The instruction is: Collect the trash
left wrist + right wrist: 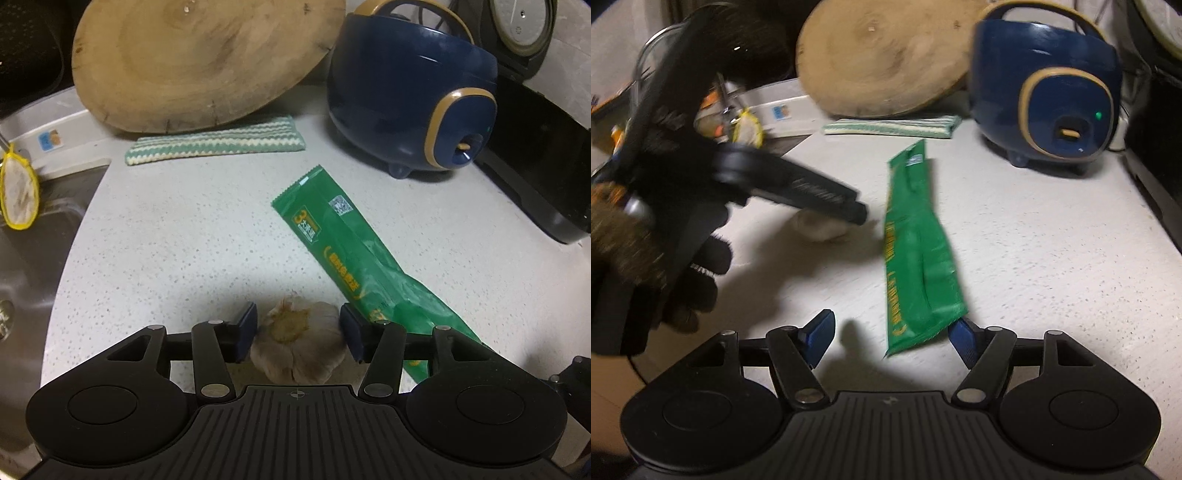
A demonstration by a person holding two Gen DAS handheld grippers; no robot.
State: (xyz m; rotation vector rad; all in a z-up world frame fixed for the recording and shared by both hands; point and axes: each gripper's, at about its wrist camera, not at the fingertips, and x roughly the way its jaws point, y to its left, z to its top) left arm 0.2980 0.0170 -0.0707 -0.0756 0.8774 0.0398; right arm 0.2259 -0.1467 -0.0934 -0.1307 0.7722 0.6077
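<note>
One papery, off-white garlic bulb [299,345] on the speckled white counter [184,236], bracketed by the spread, not yet clenched fingers of the left gripper [298,332]; apparently mid-grasp, needing only closure and a lift. One long green foil wrapper [916,251] just beside, near end between the right gripper [892,338] fingers, likewise parted.

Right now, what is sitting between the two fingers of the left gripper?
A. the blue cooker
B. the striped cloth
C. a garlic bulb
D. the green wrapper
C: in the left wrist view the garlic bulb lies between the blue pads of the left gripper, while the green wrapper lies off to its right on the counter.
</note>
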